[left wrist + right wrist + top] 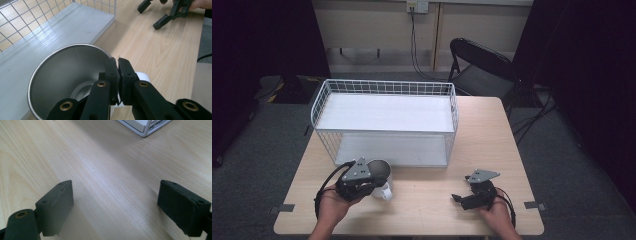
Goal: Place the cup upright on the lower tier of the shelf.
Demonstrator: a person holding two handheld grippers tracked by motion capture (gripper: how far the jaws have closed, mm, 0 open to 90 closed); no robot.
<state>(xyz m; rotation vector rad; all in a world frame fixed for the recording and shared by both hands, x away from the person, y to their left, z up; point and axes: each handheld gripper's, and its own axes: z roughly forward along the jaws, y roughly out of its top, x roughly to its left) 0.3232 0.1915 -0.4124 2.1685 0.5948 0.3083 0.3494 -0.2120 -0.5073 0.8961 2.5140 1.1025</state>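
Observation:
A shiny metal cup (381,170) with a white part (384,192) on its side stands on the wooden table (427,210), just in front of the white wire rack (384,90). My left gripper (374,182) is shut on the cup's rim. In the left gripper view one jaw is inside the cup (65,72) and the other outside, the left gripper (118,65) pinching the thin wall, with the white part (142,76) behind the outer jaw. My right gripper (461,188) hovers low over bare table at the front right, open and holding nothing (116,202).
The rack's lower shelf (62,27) lies right beyond the cup; its corner (147,127) shows in the right gripper view. A black folding chair (482,70) stands behind the table's far right corner. The open right gripper (152,15) appears across the table.

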